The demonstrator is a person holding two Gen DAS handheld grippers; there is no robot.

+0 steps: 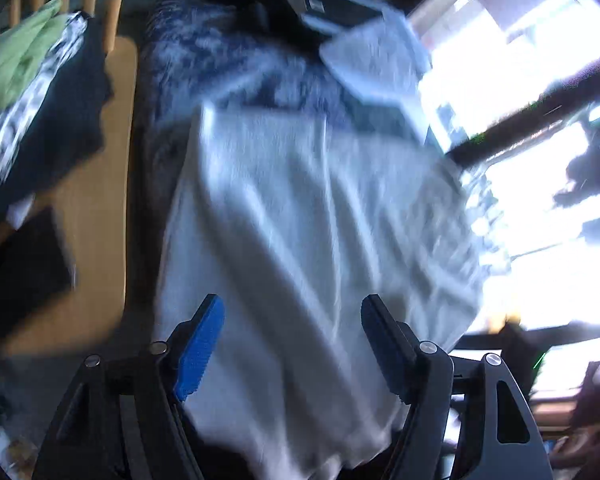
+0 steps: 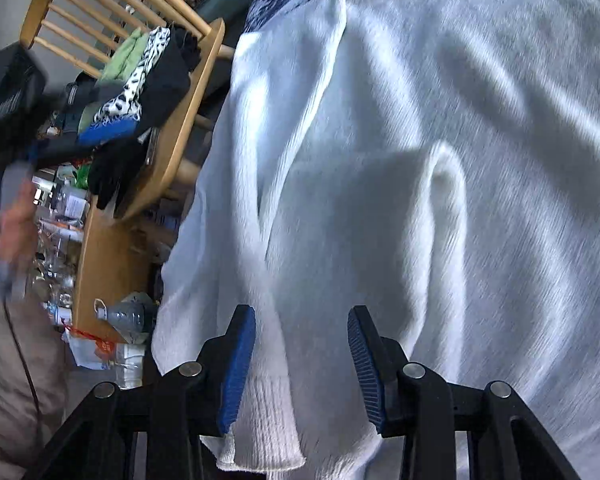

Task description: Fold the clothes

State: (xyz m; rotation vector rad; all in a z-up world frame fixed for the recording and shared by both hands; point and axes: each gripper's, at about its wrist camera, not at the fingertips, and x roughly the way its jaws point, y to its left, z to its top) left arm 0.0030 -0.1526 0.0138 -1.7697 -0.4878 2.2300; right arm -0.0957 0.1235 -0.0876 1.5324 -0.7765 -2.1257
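A white knit garment (image 1: 300,220) lies spread over a blue-and-white patterned cover (image 1: 204,48). My left gripper (image 1: 292,312) hangs open over its near part, blue pads apart, nothing between them. In the right wrist view the same white garment (image 2: 420,140) fills most of the frame, wrinkled, with a ribbed cuff (image 2: 268,420) at the bottom edge. My right gripper (image 2: 302,320) is open just above that cuff end of the sleeve, its fingers either side of the cloth without closing on it.
A wooden chair (image 2: 172,128) stands to the left, stacked with folded clothes (image 2: 140,72) in green, black and a spotted print. Bottles and clutter (image 2: 120,320) sit below it. A hand (image 2: 16,216) shows blurred at far left. Bright windows (image 1: 520,80) lie to the right.
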